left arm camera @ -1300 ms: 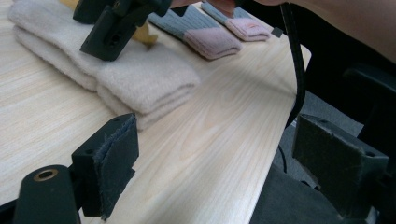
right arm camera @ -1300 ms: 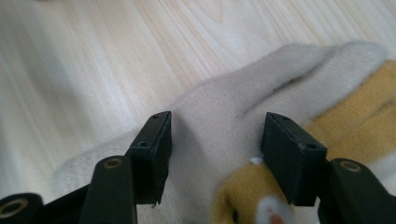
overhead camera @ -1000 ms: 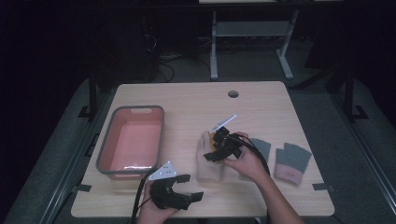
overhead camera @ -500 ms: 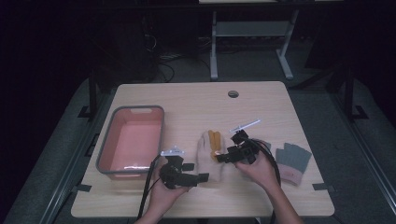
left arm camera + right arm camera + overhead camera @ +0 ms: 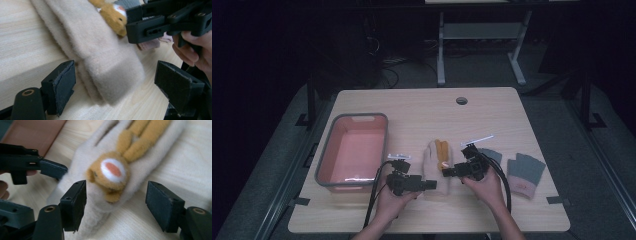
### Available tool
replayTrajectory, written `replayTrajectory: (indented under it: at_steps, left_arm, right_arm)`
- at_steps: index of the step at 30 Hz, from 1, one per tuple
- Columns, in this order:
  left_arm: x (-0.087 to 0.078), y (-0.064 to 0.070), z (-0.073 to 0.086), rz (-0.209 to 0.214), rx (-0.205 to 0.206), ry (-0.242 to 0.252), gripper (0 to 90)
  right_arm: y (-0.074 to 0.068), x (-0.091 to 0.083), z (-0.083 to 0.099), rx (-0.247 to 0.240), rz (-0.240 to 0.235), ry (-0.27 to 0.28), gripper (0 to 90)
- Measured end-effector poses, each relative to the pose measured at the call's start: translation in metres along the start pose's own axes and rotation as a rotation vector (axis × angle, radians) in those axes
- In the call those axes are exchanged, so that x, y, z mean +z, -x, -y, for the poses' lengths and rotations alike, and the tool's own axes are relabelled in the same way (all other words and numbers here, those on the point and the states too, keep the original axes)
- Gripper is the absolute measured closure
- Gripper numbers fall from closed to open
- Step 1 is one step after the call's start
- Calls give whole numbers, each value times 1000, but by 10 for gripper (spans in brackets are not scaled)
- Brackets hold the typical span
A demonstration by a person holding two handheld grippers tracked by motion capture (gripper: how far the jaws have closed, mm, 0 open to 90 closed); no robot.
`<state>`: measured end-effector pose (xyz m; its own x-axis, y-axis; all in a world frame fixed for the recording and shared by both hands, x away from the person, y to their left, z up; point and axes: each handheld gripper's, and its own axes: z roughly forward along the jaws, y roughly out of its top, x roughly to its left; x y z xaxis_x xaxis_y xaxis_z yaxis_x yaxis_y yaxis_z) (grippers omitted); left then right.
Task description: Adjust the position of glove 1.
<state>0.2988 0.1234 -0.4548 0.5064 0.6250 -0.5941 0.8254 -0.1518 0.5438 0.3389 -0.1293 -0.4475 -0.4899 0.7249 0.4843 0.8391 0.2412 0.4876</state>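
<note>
A beige fuzzy glove (image 5: pixel 431 159) lies near the table's front middle, with an orange plush animal (image 5: pixel 442 150) on its back. My left gripper (image 5: pixel 431 185) stands open at the glove's cuff end. In the left gripper view (image 5: pixel 117 77) the cuff (image 5: pixel 110 75) lies between the spread jaws, untouched by either pad. My right gripper (image 5: pixel 448 173) is open over the glove from the right. The right gripper view (image 5: pixel 116 192) has the animal's face (image 5: pixel 112 171) between its jaws, with gaps on both sides. Each gripper appears in the other's view, the right gripper (image 5: pixel 160 27) and the left gripper (image 5: pixel 37 166).
A grey-rimmed pink tray (image 5: pixel 324 160) sits at the left of the table, nothing inside it. A grey glove with a pink cuff (image 5: pixel 525 171) lies at the right, and another grey glove (image 5: pixel 491 154) is partly behind my right hand. A cable hole (image 5: pixel 461 100) is near the far edge.
My left gripper came up from the front edge to the glove's cuff. My right gripper shifted slightly right and toward me, staying over the orange animal. The glove has not moved.
</note>
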Motion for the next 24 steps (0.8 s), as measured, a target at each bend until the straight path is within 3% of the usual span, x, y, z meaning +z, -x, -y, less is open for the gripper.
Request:
replayTrajectory:
  at_steps: [4, 5, 9, 20, 24]
  left_arm:
    - [3, -2, 0, -27, -6, -25, 260]
    - [4, -2, 0, -25, -9, -27, 315]
    - [6, -3, 1, -17, -9, -39, 374]
    - [9, -7, 2, -39, -13, -70, 454]
    - [10, -10, 1, -24, -26, -74, 525]
  right_arm:
    - [2, 4, 3, 35, -23, 15, 359]
    - [2, 6, 5, 41, -21, 9, 366]
    - [5, 8, 8, 72, -42, 13, 380]
    - [4, 14, 15, 116, -69, 47, 478]
    - [2, 16, 17, 137, -71, 60, 510]
